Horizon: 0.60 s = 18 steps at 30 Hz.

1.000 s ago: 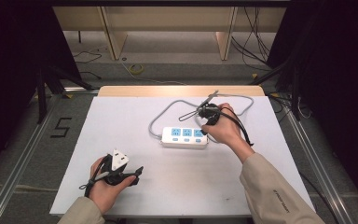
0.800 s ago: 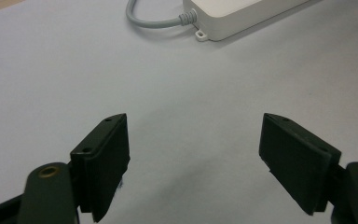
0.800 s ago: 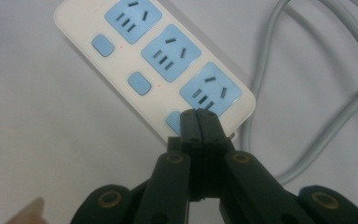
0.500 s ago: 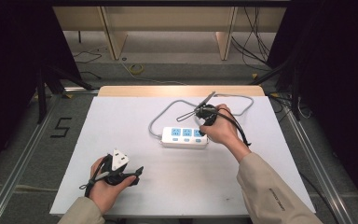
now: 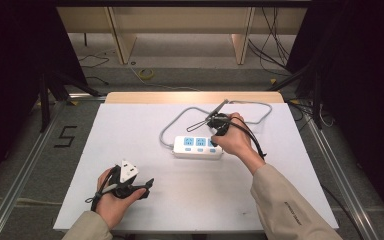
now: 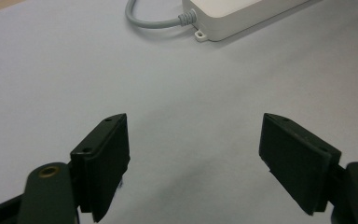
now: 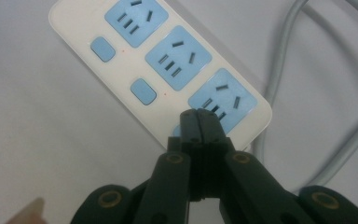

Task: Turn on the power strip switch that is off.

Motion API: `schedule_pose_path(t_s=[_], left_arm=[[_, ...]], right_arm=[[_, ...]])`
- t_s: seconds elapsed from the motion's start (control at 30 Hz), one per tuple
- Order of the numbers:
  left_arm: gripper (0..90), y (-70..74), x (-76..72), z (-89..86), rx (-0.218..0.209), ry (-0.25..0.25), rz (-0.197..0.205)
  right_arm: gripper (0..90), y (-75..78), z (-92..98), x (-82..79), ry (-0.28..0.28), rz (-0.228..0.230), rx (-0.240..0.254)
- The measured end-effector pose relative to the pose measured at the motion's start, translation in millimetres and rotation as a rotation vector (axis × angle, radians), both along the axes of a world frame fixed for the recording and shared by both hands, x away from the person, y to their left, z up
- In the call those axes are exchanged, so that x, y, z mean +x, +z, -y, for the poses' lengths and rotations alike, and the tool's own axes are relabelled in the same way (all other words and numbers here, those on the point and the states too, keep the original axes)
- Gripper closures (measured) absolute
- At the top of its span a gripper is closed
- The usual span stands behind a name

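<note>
A white power strip (image 5: 194, 147) with three blue sockets lies in the middle of the white table, and its grey cable (image 5: 260, 107) loops behind it. My right gripper (image 5: 216, 136) is shut with nothing between its jaws. In the right gripper view its closed tips (image 7: 199, 119) rest over the strip (image 7: 121, 60) at the end socket (image 7: 221, 100), covering the third blue switch; two other switches (image 7: 142, 91) show clearly. My left gripper (image 5: 146, 189) sits low at the front left, open and empty. In the left gripper view it (image 6: 196, 154) faces the strip's corner (image 6: 242, 16).
The table top (image 5: 130, 130) is a white sheet with a wooden far edge (image 5: 190, 97). The grey cable (image 7: 279, 65) runs right of the strip. Metal rails flank the table, and loose cables lie on the floor beyond.
The right hand has edged slightly left over the strip's end. The left hand has not moved, and both grippers keep their states.
</note>
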<state>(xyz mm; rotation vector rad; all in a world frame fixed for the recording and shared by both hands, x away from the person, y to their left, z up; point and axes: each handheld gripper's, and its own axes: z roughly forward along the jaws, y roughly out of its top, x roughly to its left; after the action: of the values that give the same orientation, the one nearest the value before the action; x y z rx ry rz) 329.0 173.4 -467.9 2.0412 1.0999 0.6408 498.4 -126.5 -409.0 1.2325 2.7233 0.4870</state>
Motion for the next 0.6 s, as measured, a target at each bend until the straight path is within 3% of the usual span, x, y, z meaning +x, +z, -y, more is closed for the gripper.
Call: schedule_pose_path(t_s=[0.6], left_arm=[[24.2, 0.0, 0.0, 0.3, -0.001, 0.000, 0.000]], right_arm=[[90.0, -5.6, -2.8, 2.5, -0.001, -0.007, -0.011]])
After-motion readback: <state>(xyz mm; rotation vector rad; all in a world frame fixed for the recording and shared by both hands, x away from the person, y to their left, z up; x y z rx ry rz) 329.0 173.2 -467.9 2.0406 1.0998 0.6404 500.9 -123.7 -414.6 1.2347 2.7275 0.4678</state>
